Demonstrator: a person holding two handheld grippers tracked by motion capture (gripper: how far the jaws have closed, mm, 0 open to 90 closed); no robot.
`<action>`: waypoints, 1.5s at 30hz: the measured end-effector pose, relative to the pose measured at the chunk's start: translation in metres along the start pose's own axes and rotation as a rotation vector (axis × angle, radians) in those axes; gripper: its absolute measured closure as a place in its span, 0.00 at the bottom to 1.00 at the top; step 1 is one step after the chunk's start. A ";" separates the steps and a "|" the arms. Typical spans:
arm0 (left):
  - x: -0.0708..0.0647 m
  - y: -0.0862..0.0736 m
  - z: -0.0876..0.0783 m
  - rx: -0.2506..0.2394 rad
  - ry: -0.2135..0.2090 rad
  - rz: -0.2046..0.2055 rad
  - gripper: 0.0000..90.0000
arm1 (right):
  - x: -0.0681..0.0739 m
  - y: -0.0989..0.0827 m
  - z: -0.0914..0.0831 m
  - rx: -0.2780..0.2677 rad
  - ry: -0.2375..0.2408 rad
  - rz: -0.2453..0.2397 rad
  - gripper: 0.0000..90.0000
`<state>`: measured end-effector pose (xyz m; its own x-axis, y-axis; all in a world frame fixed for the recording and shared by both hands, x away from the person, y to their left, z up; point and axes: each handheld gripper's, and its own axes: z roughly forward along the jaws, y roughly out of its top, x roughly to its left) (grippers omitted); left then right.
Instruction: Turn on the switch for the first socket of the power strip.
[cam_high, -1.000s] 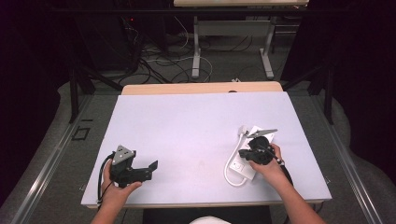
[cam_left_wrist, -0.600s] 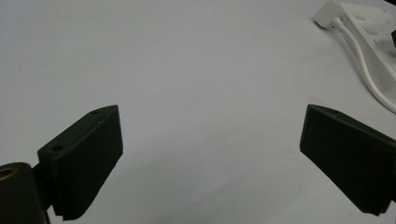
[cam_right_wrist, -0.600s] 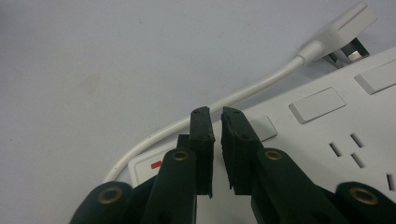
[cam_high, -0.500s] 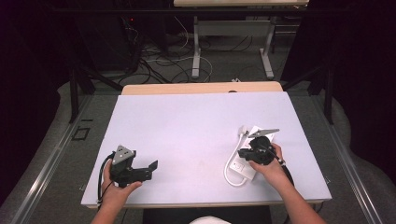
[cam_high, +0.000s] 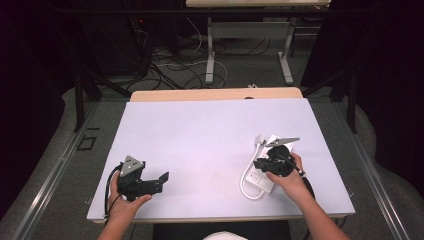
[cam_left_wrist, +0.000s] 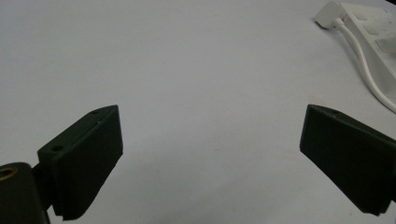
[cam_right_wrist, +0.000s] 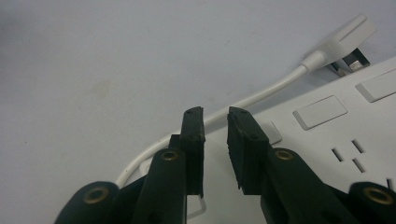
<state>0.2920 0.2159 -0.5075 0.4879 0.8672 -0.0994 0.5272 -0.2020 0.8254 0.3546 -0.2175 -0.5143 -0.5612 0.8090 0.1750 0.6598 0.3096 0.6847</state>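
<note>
A white power strip (cam_high: 256, 181) lies on the table's right side, its white cable (cam_high: 244, 176) looping to a plug (cam_high: 259, 140) beside it. My right gripper (cam_high: 258, 164) hovers low over the strip. In the right gripper view its jaws (cam_right_wrist: 215, 114) have just been opening and stand a narrow gap apart, with nothing between them, above the strip (cam_right_wrist: 327, 154) near the cable (cam_right_wrist: 252, 98) and plug (cam_right_wrist: 345, 35). My left gripper (cam_high: 161, 181) rests at the front left, wide open (cam_left_wrist: 210, 158) over bare table, pointing toward the strip (cam_left_wrist: 373, 37).
The pale lavender tabletop (cam_high: 200, 135) runs between the two hands. A wooden strip (cam_high: 215, 94) borders its far edge. Behind it are table legs and floor cables (cam_high: 170, 70).
</note>
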 end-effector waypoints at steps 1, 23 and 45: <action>0.000 0.000 0.000 -0.001 -0.003 -0.008 0.06 | 0.000 0.000 0.000 0.000 0.000 0.000 0.82; 0.000 -0.001 0.000 0.002 0.004 -0.004 0.07 | 0.008 0.002 -0.001 0.039 0.027 -0.016 0.64; 0.001 -0.001 0.001 0.009 0.008 -0.012 0.07 | -0.012 0.000 -0.020 0.090 -0.057 0.047 0.34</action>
<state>0.2926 0.2165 -0.5096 0.4758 0.8733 -0.1044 0.5388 -0.1956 0.8194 0.3515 -0.2369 -0.5024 -0.5006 0.8502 0.1630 0.7286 0.3121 0.6097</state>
